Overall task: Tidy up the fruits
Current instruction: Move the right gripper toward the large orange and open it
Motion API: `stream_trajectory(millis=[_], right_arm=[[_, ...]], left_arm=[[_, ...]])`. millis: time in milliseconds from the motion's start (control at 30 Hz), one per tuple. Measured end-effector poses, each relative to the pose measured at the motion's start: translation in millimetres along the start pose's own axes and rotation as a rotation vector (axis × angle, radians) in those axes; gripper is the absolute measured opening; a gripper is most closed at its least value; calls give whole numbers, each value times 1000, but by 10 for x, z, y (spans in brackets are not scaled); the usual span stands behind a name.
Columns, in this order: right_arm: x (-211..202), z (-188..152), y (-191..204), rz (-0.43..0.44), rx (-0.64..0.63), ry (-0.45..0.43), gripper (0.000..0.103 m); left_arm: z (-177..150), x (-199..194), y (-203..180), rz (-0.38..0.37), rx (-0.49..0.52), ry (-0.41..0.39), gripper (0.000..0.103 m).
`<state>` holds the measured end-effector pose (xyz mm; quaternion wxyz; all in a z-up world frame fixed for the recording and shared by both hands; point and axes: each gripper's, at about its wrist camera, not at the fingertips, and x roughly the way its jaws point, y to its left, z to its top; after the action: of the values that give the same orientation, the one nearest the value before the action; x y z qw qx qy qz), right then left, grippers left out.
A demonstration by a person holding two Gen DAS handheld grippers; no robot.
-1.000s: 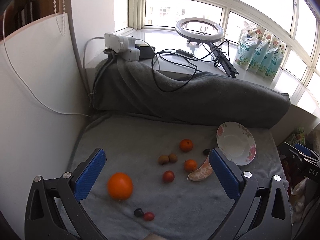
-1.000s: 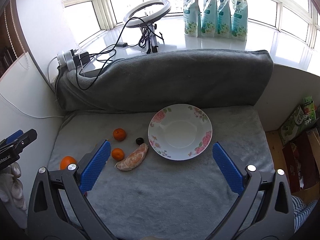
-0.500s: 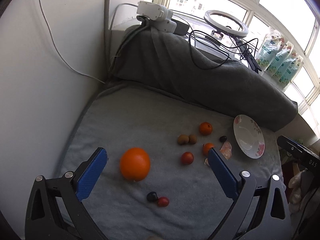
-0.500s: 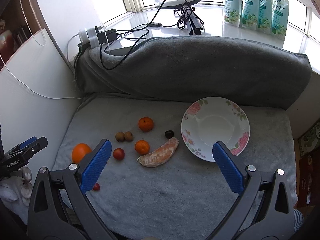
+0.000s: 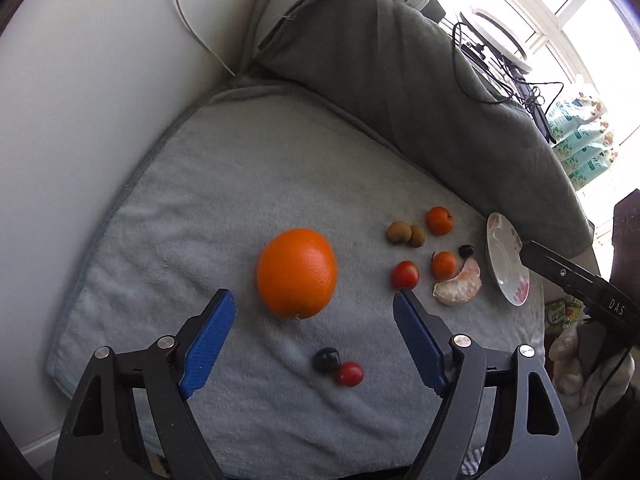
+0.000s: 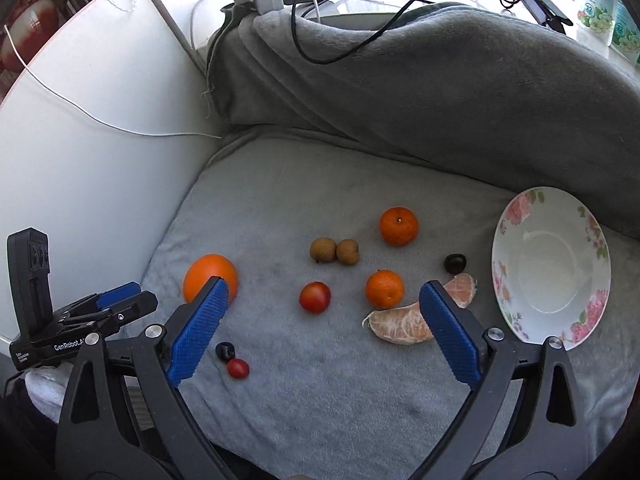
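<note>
Fruits (image 6: 315, 297): perhaps ten; plate (image 6: 505, 236): one

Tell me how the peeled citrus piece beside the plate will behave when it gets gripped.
The peeled citrus piece looks soft and bare of rind, so it would likely squash or split under firm fingers. Its curved, flat-lying shape suggests it won't roll on the grey towel. It may bend or pull apart at the segment lines.

**Left gripper closing in on the orange**

The left gripper (image 5: 314, 306) hangs over the grey towel (image 5: 224, 184), its jaws just narrowing, nothing between them. The orange (image 5: 297, 273) lies just beyond the fingers (image 5: 210, 338). A plate (image 5: 505, 264) sits far right.
</note>
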<state>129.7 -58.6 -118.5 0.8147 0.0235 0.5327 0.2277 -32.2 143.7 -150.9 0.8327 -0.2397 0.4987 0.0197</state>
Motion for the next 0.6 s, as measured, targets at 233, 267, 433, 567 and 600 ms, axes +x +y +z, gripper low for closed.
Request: stream_trajectory(millis=[233,267,433,567,600], right_arm=[[513,76,354,62,-92,96,90],[586,84,394,69,-103,106,90],[854,83,554,114,-134,165,87],[1037,61,618,140,-134,203,86],[1086,55,615,147,-129,213,86]], left_arm=[[-37,179,77,-37,4,39,73],[-40,198,88,-38,3,43,72],[-49,286,149,-51,8,56,70],[-61,348,163,-54,5,65,69],[-65,359,170,-56,2,67,69]])
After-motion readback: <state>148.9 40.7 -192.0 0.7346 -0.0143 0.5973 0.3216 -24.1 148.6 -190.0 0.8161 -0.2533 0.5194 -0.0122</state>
